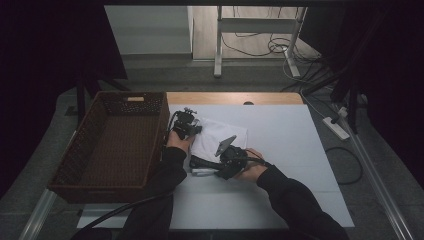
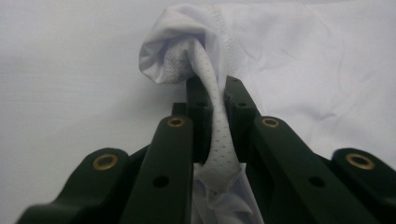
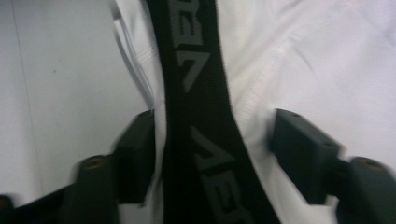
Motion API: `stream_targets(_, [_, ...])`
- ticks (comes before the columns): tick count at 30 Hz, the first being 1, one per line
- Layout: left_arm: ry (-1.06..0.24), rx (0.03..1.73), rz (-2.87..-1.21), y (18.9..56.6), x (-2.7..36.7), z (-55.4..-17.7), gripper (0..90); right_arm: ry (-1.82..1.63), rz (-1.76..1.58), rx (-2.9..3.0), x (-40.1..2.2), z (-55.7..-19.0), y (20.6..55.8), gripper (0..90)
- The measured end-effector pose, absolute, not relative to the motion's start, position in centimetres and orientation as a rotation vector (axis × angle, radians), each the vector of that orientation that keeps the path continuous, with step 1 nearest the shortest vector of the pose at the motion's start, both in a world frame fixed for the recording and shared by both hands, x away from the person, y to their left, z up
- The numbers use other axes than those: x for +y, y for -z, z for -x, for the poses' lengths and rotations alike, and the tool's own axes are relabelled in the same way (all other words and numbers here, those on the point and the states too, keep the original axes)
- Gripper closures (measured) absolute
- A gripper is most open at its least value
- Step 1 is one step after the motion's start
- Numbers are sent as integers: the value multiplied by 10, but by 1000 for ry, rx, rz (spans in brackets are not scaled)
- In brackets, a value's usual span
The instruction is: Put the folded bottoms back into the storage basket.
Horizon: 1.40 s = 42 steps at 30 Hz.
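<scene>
right tool [image 3: 212,154] jaws parted astride black lettered waistband [image 3: 196,93] | left tool [image 2: 215,98] clenched on white mesh garment [image 2: 210,70] | step: folding on tabletop | next, likely: regrip band, fold over

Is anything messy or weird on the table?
Yes: the white garment lies rumpled beside the brown basket. The left gripper pinches a twisted bunch of its mesh fabric, and its black waistband runs between the right gripper's parted jaws.
</scene>
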State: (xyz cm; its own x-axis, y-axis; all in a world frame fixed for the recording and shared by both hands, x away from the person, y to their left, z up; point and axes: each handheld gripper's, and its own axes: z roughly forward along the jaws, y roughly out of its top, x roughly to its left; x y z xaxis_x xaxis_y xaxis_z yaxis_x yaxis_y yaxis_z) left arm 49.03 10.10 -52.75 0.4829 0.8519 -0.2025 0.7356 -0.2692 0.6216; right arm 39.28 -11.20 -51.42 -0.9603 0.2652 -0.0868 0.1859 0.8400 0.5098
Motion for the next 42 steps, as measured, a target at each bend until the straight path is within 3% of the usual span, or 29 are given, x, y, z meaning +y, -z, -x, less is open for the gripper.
stream_targets(5, [-206,1316,-2052,529,102,-491,827,-735,-359,2831,-110,-396,512,733])
stream_targets(7, [-206,1316,-2056,529,102,-491,826,-735,-371,2841,-110,-398,511,764])
stream_targets(19, [-233,1289,-2057,522,101,-489,828,-768,-399,2837,-109,-398,505,798])
stream_targets(42, [-299,1233,-2004,473,102,-484,829,-921,-379,2736,-116,-391,458,797])
